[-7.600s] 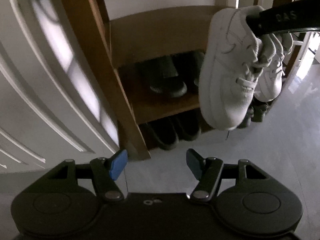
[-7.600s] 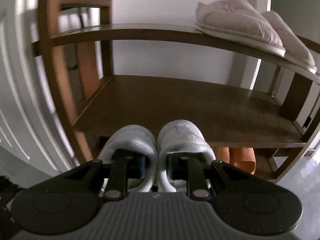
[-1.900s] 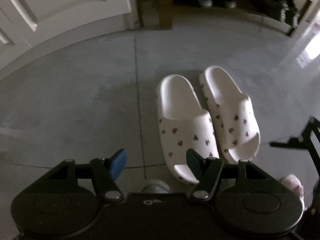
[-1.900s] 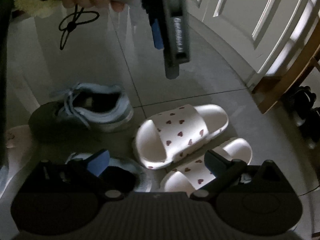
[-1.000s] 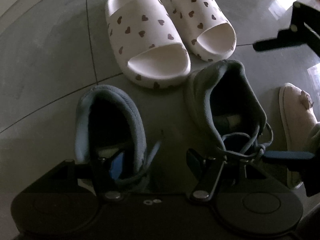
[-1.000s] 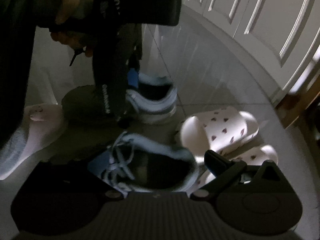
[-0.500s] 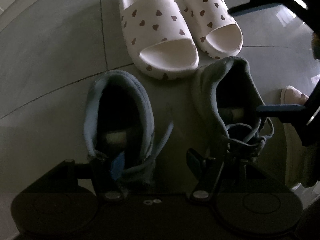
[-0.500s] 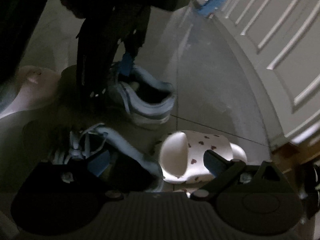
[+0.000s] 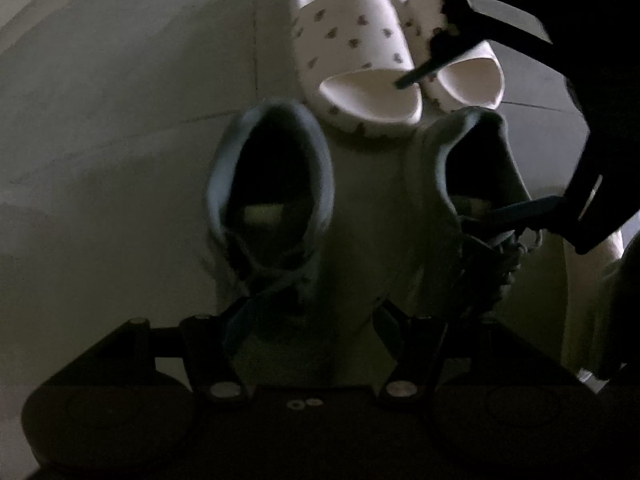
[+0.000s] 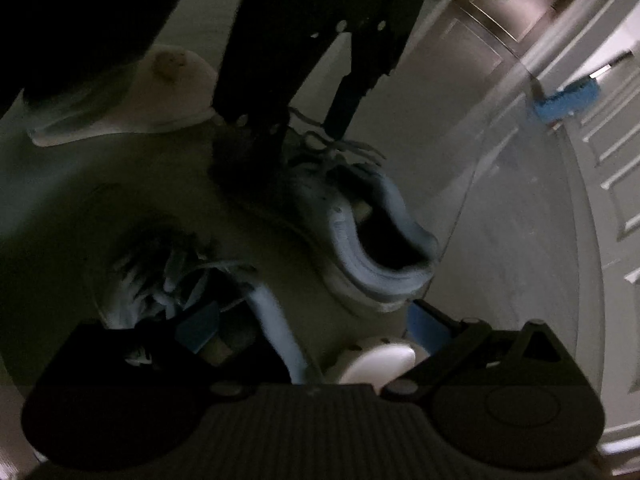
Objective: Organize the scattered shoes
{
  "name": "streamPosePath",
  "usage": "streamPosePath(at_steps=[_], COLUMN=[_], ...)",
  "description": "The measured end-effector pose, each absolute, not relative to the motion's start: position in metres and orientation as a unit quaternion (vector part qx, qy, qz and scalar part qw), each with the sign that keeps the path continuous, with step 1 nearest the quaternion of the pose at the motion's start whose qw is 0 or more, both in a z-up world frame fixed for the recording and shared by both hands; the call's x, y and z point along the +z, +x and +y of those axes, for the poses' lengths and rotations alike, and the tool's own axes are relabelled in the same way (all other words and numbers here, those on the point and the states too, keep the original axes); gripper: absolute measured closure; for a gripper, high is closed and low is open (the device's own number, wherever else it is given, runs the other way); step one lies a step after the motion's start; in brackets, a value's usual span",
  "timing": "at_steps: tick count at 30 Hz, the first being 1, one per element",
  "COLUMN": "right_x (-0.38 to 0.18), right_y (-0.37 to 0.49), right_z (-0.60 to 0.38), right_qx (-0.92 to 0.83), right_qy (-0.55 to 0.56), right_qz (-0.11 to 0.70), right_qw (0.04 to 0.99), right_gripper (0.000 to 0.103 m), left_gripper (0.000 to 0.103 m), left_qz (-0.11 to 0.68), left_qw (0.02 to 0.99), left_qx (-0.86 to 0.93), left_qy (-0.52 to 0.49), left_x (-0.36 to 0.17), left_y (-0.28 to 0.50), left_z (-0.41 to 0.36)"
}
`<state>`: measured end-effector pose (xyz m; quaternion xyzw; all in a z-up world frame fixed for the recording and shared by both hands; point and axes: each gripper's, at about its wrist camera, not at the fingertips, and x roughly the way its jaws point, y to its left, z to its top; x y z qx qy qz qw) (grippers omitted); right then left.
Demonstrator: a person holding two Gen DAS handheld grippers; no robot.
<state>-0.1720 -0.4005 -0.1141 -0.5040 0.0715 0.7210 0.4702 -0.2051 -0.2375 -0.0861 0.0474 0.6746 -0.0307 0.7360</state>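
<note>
Left wrist view: left gripper point(image 9: 308, 324) points down over 2 blue sneakers on the grey floor point(image 9: 120, 120).
Left sneaker point(image 9: 272, 200): directly ahead of the left gripper's fingers, heel away, long axis along the pointing line.
Right sneaker point(image 9: 472, 200): beside it, roughly parallel; right gripper point(image 9: 480, 148) nearer, 1 finger dipping into its opening.
Heart slippers point(image 9: 360, 52): just beyond both heels.
Left gripper state: jaws partly apart, laces between them, no pad seen pressing.
Right gripper state: jaws wide, straddling the collar, not yet clamped.
</note>
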Motion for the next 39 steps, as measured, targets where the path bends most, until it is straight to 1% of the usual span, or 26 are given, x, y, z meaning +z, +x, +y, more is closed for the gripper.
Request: streamPosePath(at_steps=[2, 5, 8, 11, 12, 13, 15, 16, 17, 19, 20, 21, 22, 23, 24, 26, 29, 33, 36, 39], right_x=[-0.110, -0.098, -0.091, -0.090, -0.093, -0.097, -0.114, -0.120, -0.134, -0.144, -0.143, -0.142, -0.140, -0.138, -0.137, -0.135, -0.133, -0.120, -0.111, -0.114], right_y=[-0.167, -0.154, -0.146, -0.152, -0.157, -0.164, -0.178, -0.181, -0.185, -0.188, -0.187, -0.187, -0.184, -0.182, -0.178, -0.178, -0.184, -0.172, -0.171, -0.169], right_z=[-0.405, -0.408, -0.406, -0.407, -0.407, -0.406, -0.403, -0.402, -0.399, -0.397, -0.397, -0.396, -0.395, -0.394, -0.393, -0.391, -0.389, -0.391, -0.385, -0.378], right_qx=[0.715, 0.697, 0.669, 0.647, 0.646, 0.644, 0.635, 0.630, 0.620, 0.621, 0.626, 0.632, 0.637, 0.644, 0.654, 0.668, 0.685, 0.679, 0.681, 0.685], right_qy=[-0.494, -0.438, -0.363, -0.301, -0.296, -0.295, -0.312, -0.318, -0.326, -0.323, -0.325, -0.325, -0.322, -0.317, -0.309, -0.306, -0.312, -0.271, -0.276, -0.277], right_qz=[0.090, 0.199, 0.326, 0.401, 0.409, 0.418, 0.437, 0.442, 0.450, 0.442, 0.438, 0.436, 0.435, 0.434, 0.435, 0.424, 0.401, 0.405, 0.387, 0.388], right_qw=[0.486, 0.532, 0.560, 0.574, 0.572, 0.568, 0.555, 0.554, 0.554, 0.561, 0.557, 0.553, 0.549, 0.544, 0.537, 0.529, 0.522, 0.548, 0.557, 0.550], right_gripper=[0.002, 0.002, 0.002, 0.002, 0.003, 0.004, 0.017, 0.027, 0.034, 0.035, 0.039, 0.063, 0.063, 0.069, 0.078, 0.086, 0.088, 0.089, 0.090, 0.089], left_gripper=[0.038, 0.038, 0.038, 0.038, 0.038, 0.038, 0.038, 0.038, 0.038, 0.038, 0.038, 0.038, 0.038, 0.038, 0.038, 0.038, 0.038, 0.038, 0.038, 0.038], left_qz=[0.668, 0.647, 0.625, 0.611, 0.609, 0.610, 0.611, 0.612, 0.612, 0.612, 0.612, 0.612, 0.615, 0.619, 0.622, 0.636, 0.649, 0.652, 0.649, 0.651], left_qw=[0.742, 0.758, 0.774, 0.785, 0.787, 0.787, 0.786, 0.785, 0.784, 0.783, 0.783, 0.782, 0.779, 0.775, 0.772, 0.760, 0.748, 0.747, 0.752, 0.752], left_qx=[-0.041, -0.063, -0.071, -0.077, -0.074, -0.072, -0.077, -0.081, -0.085, -0.094, -0.097, -0.100, -0.107, -0.113, -0.116, -0.122, -0.123, -0.112, -0.098, -0.089], left_qy=[0.047, 0.062, 0.072, 0.066, 0.066, 0.064, 0.057, 0.055, 0.054, 0.055, 0.056, 0.058, 0.059, 0.059, 0.058, 0.058, 0.063, 0.068, 0.064, 0.060], left_x=[-0.082, -0.069, -0.056, -0.049, -0.049, -0.049, -0.052, -0.053, -0.053, -0.054, -0.053, -0.052, -0.053, -0.055, -0.056, -0.062, -0.068, -0.067, -0.064, -0.064], left_y=[-0.205, -0.206, -0.204, -0.201, -0.199, -0.198, -0.196, -0.195, -0.195, -0.195, -0.196, -0.198, -0.201, -0.203, -0.204, -0.206, -0.208, -0.211, -0.213, -0.215], left_z=[-0.239, -0.246, -0.246, -0.242, -0.240, -0.237, -0.236, -0.236, -0.236, -0.237, -0.237, -0.238, -0.239, -0.241, -0.242, -0.245, -0.248, -0.246, -0.238, -0.233])
